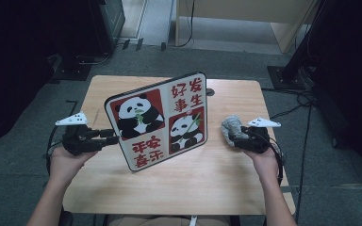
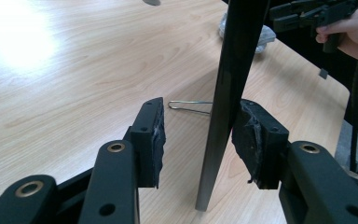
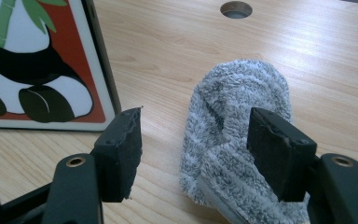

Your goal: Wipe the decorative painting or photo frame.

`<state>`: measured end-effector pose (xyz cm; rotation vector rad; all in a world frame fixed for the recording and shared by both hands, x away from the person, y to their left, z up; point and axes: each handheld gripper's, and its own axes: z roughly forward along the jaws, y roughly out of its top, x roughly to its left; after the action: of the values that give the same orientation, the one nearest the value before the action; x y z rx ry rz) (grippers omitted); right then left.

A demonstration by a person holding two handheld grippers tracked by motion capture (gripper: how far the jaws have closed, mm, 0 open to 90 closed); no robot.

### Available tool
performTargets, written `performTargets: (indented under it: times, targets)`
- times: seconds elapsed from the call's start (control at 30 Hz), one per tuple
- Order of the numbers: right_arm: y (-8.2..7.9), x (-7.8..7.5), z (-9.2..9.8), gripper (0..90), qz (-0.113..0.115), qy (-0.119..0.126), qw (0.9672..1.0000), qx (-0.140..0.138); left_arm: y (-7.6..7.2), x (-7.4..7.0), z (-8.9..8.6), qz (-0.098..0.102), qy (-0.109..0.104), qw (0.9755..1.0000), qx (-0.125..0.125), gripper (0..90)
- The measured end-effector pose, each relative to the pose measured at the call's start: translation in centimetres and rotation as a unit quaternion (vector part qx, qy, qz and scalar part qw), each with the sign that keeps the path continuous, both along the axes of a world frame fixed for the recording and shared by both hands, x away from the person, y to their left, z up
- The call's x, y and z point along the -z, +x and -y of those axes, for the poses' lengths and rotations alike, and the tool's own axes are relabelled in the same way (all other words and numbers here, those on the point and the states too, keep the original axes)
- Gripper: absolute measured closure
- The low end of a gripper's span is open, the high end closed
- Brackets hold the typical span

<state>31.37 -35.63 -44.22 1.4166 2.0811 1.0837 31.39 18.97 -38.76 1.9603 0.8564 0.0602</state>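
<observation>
High view: table (image 1: 226, 179) bears upright panda board (image 1: 158, 120), propped on wire stand, face apparently unwiped. Left claw (image 2: 198, 140) spread astride board edge, one pad touching. Right claw (image 3: 196, 154) spread over grey cloth (image 3: 235, 140), not yet pinched.

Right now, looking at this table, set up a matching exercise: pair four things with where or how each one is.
1. panda board
2. grey cloth
3. left gripper
4. round hole

A. lies crumpled on the wood
B. cut into the tabletop
C. stands on its edge
D. jaws open either side of the board's edge

Pairs: 1-C, 2-A, 3-D, 4-B
</observation>
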Motion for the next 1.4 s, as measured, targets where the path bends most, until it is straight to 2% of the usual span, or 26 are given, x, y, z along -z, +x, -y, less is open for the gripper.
performTargets:
  times: [0.33,0.73,0.9,1.4]
  targets:
    - [0.2,0.2,-0.1,36.2,-0.002,-0.001,1.0000,-0.002,0.2,0.6,-0.2,0.007,0.006,0.9998,-0.016,51.5]
    - [0.3,0.4,-0.6,36.2,-0.007,-0.003,0.9999,-0.009,0.8,0.9,0.3,0.002,0.010,0.9997,-0.020,51.3]
    - [0.4,0.4,-1.0,36.2,-0.005,-0.006,0.9998,-0.018,1.2,1.1,0.2,0.001,0.011,0.9995,-0.030,51.1]
    - [0.5,0.5,-0.8,36.1,-0.007,-0.003,0.9999,-0.014,1.7,1.7,0.2,-0.004,0.020,0.9991,-0.037,51.0]
